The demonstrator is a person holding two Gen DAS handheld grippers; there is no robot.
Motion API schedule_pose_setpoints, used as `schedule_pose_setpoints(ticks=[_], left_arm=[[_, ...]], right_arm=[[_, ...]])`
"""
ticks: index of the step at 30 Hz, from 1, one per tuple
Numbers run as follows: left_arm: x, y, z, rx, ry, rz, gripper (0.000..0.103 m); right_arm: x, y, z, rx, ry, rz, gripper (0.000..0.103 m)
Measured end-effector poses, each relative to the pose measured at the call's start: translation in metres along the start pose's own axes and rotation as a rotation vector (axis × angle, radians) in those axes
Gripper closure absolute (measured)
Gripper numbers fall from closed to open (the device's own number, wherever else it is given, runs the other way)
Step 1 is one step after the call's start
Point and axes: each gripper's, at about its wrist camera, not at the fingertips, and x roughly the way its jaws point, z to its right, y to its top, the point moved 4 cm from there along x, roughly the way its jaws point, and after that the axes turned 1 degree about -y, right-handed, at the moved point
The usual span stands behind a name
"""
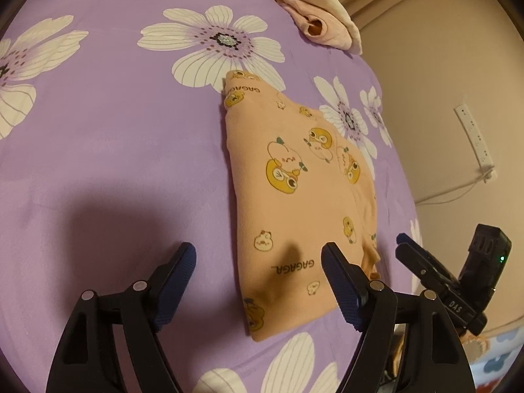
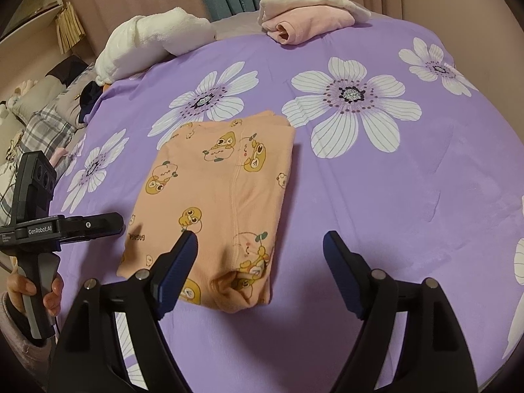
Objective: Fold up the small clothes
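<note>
Blue-padded jaws are standing wide apart on both grippers, gripping nothing. The left gripper (image 1: 258, 258) is hovering with its right-hand finger over the near edge of the peach garment (image 1: 294, 190); the right gripper (image 2: 260, 249) is hanging with its left-hand finger over that same near end. The garment is lying folded on the purple bedspread (image 2: 409, 196), its long axis running away from both. Neither looks clearly nearer. Farther off, a pink folded piece (image 2: 304, 23) is resting by the far edge.

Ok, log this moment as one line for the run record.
stage: orange garment lies folded on purple bedspread | left gripper: open, empty | right gripper: open, empty | pink folded garment at far edge
</note>
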Motion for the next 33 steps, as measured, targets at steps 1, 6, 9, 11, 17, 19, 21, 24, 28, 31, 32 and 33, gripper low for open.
schedule_pose_setpoints(ticks=[1,6,9,11,17,19,21,24,28,31,32,33], left_arm=[[0.001,0.001,0.0,-0.001,0.0,-0.001,0.025],[0.004,0.006,-0.001,-0.002,0.001,-0.006,0.025],[0.007,0.009,-0.001,0.001,0.001,-0.009,0.026],[0.009,0.01,-0.001,0.0,-0.002,-0.01,0.025],[0.012,0.013,0.001,0.006,-0.002,-0.012,0.025],[0.013,0.014,0.001,0.007,-0.003,-0.013,0.025],[0.015,0.016,0.001,0.009,-0.003,-0.015,0.025],[0.017,0.018,0.002,0.012,-0.003,-0.018,0.025],[0.02,0.02,0.004,0.017,-0.003,-0.019,0.025],[0.021,0.021,0.005,0.02,-0.005,-0.021,0.025],[0.022,0.021,0.006,0.022,-0.004,-0.023,0.025],[0.023,0.022,0.006,0.025,-0.003,-0.024,0.025]], right_arm=[[0.001,0.001,0.001,0.005,0.003,0.0,0.023],[0.005,0.005,0.004,0.033,0.022,-0.006,0.019],[0.009,0.007,0.007,0.06,0.039,-0.017,0.017],[0.012,0.009,0.01,0.077,0.043,-0.021,0.017],[0.018,0.014,0.014,0.103,0.055,-0.028,0.017],[0.019,0.015,0.016,0.11,0.059,-0.031,0.016],[0.021,0.015,0.018,0.119,0.063,-0.033,0.016],[0.024,0.017,0.02,0.127,0.067,-0.037,0.016],[0.028,0.019,0.021,0.136,0.072,-0.043,0.016],[0.029,0.021,0.021,0.14,0.079,-0.043,0.016],[0.029,0.021,0.021,0.14,0.079,-0.043,0.016],[0.03,0.021,0.021,0.14,0.081,-0.042,0.016]])
